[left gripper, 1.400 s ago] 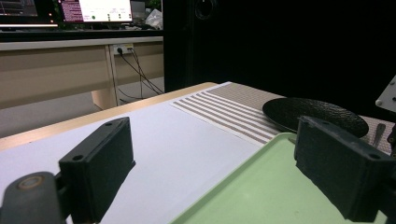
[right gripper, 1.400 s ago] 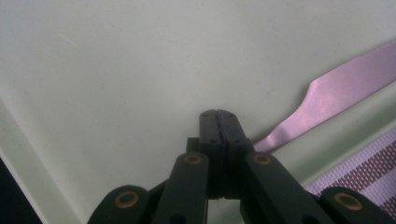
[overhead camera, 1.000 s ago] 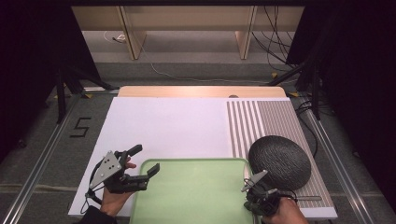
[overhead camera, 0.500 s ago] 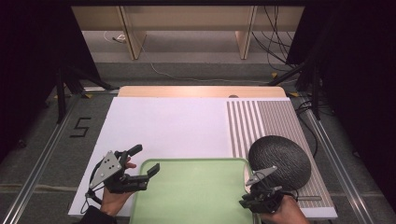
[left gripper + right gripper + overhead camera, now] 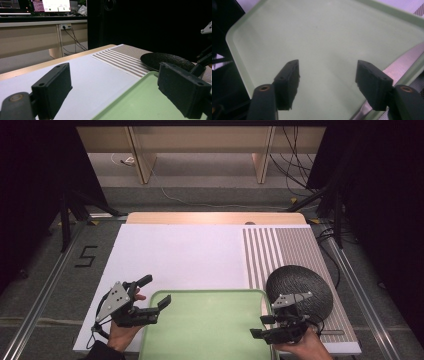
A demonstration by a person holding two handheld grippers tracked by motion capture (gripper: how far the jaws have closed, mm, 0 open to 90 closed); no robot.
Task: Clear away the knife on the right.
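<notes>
A pale green tray [image 5: 205, 293] lies at the table's near edge, bare inside. My left gripper [image 5: 157, 290] is open at the tray's left rim, one jaw over the white mat and one over the tray. In the left gripper view, the left gripper [image 5: 117, 90] has nothing between its wide jaws above the tray [image 5: 150, 105]. My right gripper [image 5: 257, 326] hovers over the tray's right part, pointing left. In its own view the right gripper [image 5: 327, 77] has just been opening, with only bare tray [image 5: 324, 32] between the jaws. A black textured plate [image 5: 305, 282] rests to the right of the tray.
A white mat [image 5: 185, 255] covers the table's left and middle. A brown-striped placemat [image 5: 280, 245] lies under the plate [image 5: 167, 60]. A wooden strip [image 5: 215, 218] runs along the far edge. Beyond it are floor, cables and dark stands.
The right gripper's jaws went from shut to open, and it swung from beside the plate to point left over the tray. The left gripper kept still.
</notes>
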